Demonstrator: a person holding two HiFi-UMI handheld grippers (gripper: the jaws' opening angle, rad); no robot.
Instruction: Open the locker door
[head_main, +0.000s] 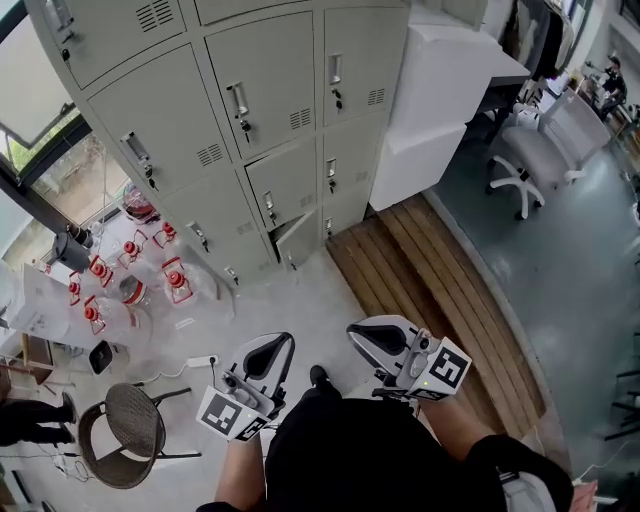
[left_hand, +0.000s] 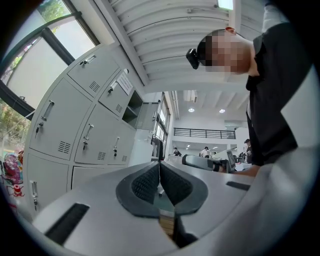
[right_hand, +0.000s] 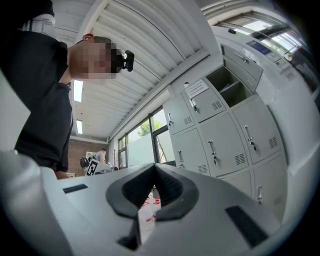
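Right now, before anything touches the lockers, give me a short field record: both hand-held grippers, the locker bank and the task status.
left hand-held gripper: jaws together, nothing between them, held close to the person's body
right hand-held gripper: jaws together, empty, also close to the body
locker bank: grey metal doors with handles, well apart from both grippers
lower door: one small door stands slightly ajar
wooden platform: on the floor to the right of the lockers
task status: no handle touched yet
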